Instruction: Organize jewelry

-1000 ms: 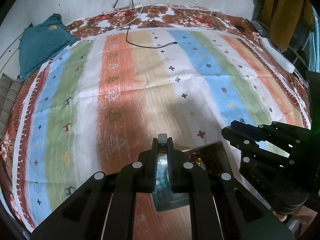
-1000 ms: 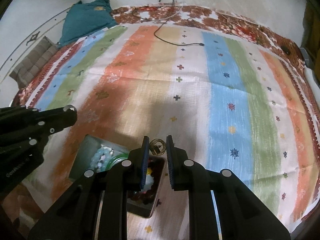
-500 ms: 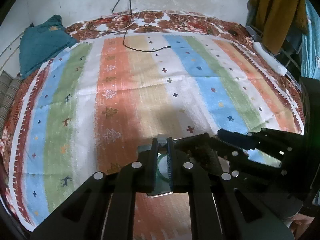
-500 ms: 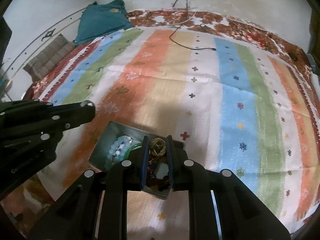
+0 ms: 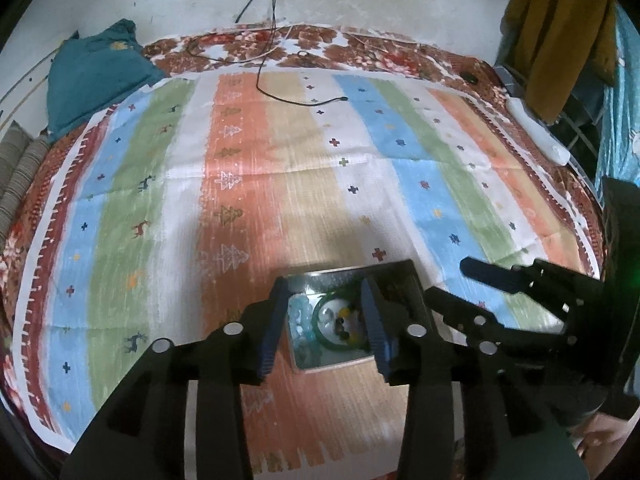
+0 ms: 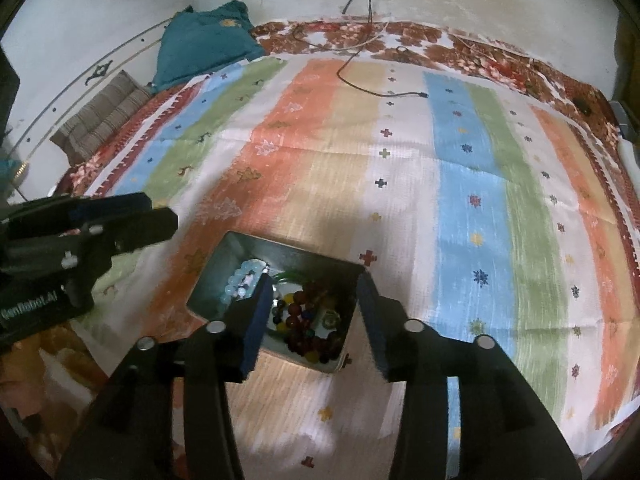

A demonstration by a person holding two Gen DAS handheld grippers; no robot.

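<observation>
Resting on the striped bedspread [image 5: 280,184]: one small metal tin [image 6: 240,252], open, holding the jewelry, namely a pale blue bead bracelet [image 6: 244,280], a green bangle [image 5: 340,322] and a heap of dark red and mixed beads [image 6: 308,320]. Left tongs [image 5: 326,320] and right tongs [image 6: 310,318] both hang above the tin; their jaws have just been opening, now stand partly apart, and grip nothing, the tin's contents showing through each gap. Step in hand, by judgement: pieces dropped into the tin, the tongs coming free. Next move likely calls for finding any piece left outside; none shows on the cloth. Hard to make out: single items in the bead heap, and the tin's near edge, cut off behind the tongs
</observation>
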